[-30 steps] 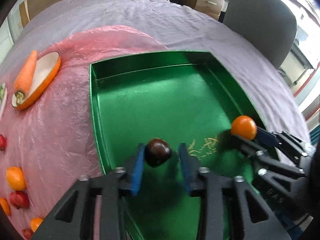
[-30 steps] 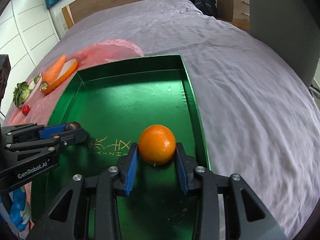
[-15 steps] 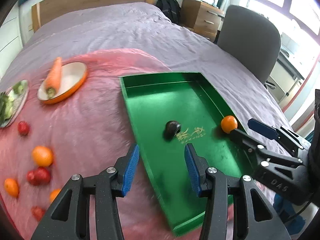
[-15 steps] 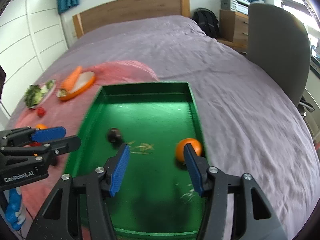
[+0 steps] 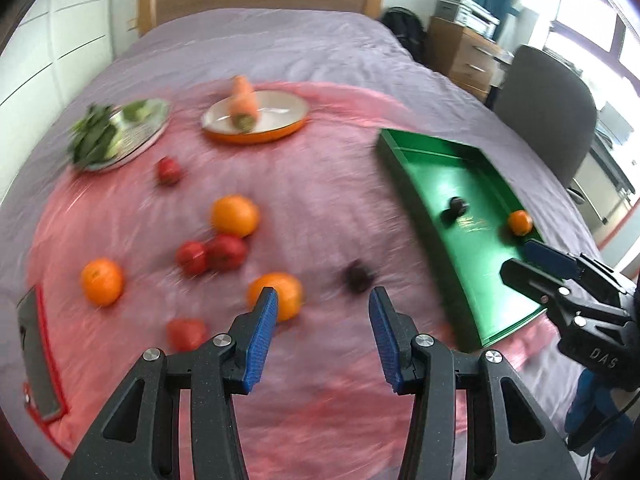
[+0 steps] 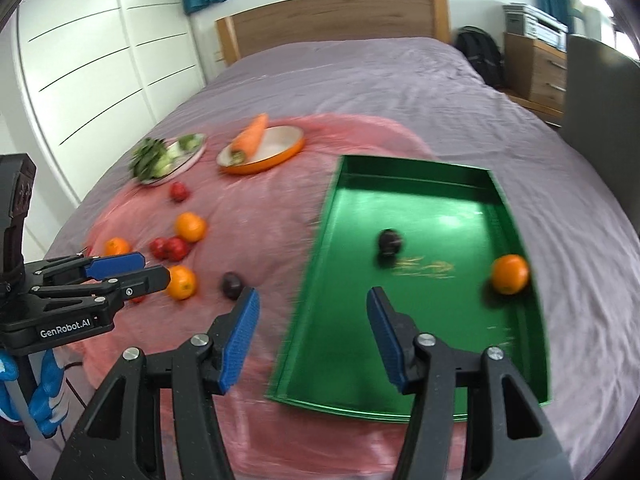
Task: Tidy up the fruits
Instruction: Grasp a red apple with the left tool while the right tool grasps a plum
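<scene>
A green tray (image 6: 424,360) (image 5: 472,296) lies on the bed and holds a dark plum (image 6: 389,241) (image 5: 457,205) and an orange (image 6: 510,274) (image 5: 520,222). On the pink cloth lie three oranges (image 5: 235,215), several red fruits (image 5: 226,251) and another dark plum (image 5: 357,276) (image 6: 232,284). My left gripper (image 5: 322,330) is open and empty, above the cloth near an orange (image 5: 280,295). My right gripper (image 6: 312,336) is open and empty, over the tray's near left edge.
An orange-rimmed dish with a carrot (image 5: 256,120) and a plate of greens (image 5: 116,132) sit at the far side of the cloth. A grey chair (image 5: 548,108) stands to the right of the bed. A flat grey object (image 5: 36,352) lies at the left edge.
Both grippers let go of their fruit in the tray, opened and drew back. The left one has swung left over the loose fruit on the cloth.
</scene>
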The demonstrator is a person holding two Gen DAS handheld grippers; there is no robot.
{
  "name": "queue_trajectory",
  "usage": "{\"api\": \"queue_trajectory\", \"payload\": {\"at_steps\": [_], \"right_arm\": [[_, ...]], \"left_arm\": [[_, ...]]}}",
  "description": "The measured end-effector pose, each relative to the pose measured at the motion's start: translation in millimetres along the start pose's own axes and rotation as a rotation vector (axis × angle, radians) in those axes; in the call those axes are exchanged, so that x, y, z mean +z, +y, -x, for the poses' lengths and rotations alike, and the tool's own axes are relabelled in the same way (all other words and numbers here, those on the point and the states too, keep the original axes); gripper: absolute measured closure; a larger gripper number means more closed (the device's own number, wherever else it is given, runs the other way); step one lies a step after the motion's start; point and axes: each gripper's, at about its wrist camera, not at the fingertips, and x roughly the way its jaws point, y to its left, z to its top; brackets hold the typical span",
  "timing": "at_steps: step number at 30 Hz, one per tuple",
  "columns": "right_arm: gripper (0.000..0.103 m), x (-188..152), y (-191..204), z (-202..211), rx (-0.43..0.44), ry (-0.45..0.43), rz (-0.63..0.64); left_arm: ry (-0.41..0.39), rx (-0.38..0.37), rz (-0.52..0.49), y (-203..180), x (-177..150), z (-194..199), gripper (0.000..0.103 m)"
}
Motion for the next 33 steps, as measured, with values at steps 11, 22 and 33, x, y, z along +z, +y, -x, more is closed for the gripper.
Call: {"api": "queue_trajectory", "payload": {"at_steps": [11,22,33], "right_arm": [[0.015,-2,52,-27,0.071,0.043,0.066],[0.015,-1,75,-69,0.061,0.096,0.089],[0.042,4,77,-102,0.055,0.134,0.072]], "left_arm": [[0.016,0.082,0.052,61,-32,4,0.061],[0.054,0.094,0.095,89,-40,-20,0.061],[0.079,0.068,0.082,90,-38,-42,0.062]]}}
